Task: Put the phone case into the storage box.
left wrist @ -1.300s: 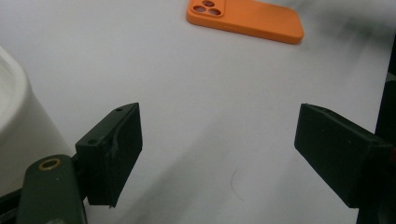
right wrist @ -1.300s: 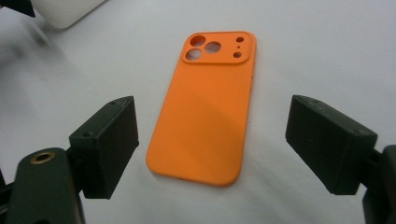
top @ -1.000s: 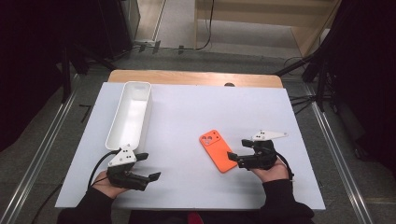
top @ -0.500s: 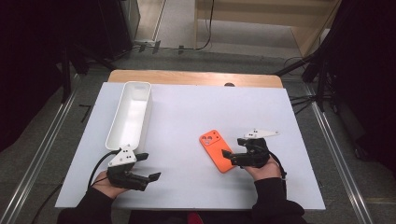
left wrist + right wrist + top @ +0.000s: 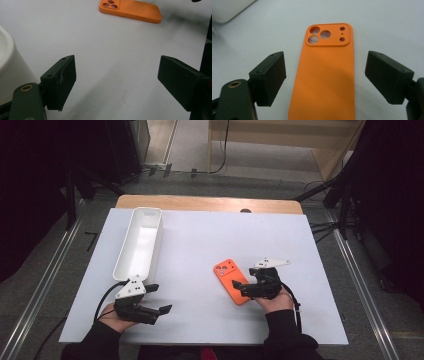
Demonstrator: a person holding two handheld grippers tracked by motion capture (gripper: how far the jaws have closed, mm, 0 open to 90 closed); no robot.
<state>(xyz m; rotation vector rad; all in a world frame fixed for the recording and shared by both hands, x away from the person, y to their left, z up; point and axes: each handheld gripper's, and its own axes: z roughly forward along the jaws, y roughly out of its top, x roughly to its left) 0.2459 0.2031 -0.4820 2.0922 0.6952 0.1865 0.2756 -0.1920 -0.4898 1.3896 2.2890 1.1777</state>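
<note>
The orange phone case (image 5: pixel 231 281) lies flat, right of centre in the high view, its long axis running from camera cutouts at upper left to lower right. My right gripper (image 5: pixel 325 82) straddles its lower end, jaws spread wide, gripping nothing. My left gripper (image 5: pixel 159 309), lower left, also gapes beside the white tray (image 5: pixel 122 265).

White surface (image 5: pixel 200 240), wood strip along far edge; bearing an orange phone case (image 5: pixel 231 281) right, long white tray (image 5: pixel 131 265) left.
</note>
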